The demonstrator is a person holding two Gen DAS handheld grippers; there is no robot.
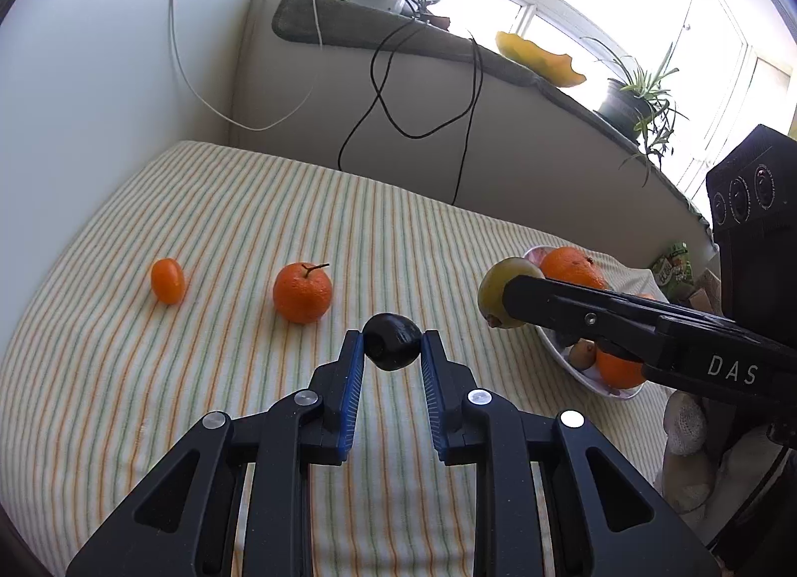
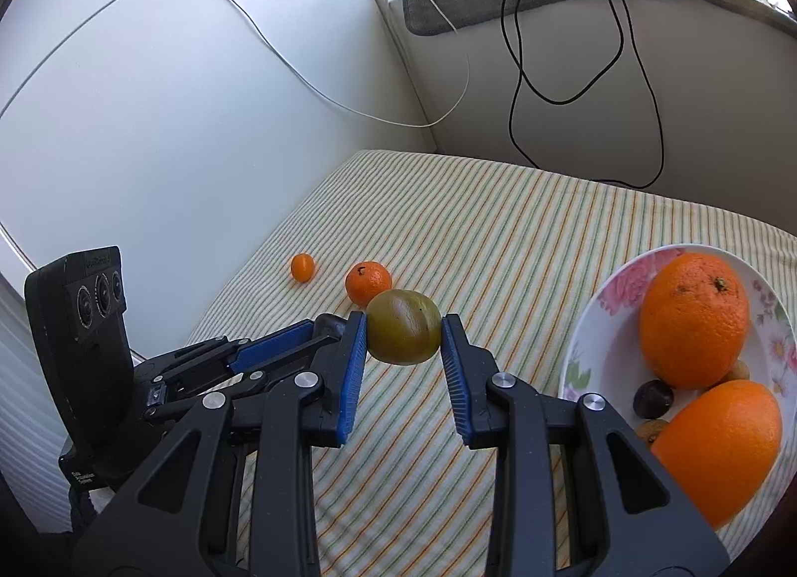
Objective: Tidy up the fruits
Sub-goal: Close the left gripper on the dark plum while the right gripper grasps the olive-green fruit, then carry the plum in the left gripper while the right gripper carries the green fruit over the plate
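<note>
**A:** So where are we with the fruit? Going left to right, we've still got a small kumquat-like fruit [image 1: 168, 281] loose on the striped cloth [image 1: 224, 208], and near it a mandarin [image 1: 302, 292] with its stem on. Neither touched yet, well apart from the plate.

**B:** Yep. Then our left tool [image 1: 392, 342] is closed on a dark plum [image 1: 391, 347], pinched right at the fingertips, above the cloth. To its right, our right tool [image 2: 403, 328] is gripping a green-brown round fruit [image 2: 403, 327] the same way, mid-air, not over the plate [image 2: 622, 278] yet.

**A:** And the plate itself?

**B:** Two big oranges [image 2: 694, 318] in there, plus a few small ones tucked under them: one dark one [image 2: 652, 399] and what looks like two tan ones, partly hidden, so we can't swear to that count.

**A:** So tally: two loose, two in the tools, roughly five plated.

**B:** We'd call it about halfway. Drop these two in, then go back for the mandarin and the little one.
</note>
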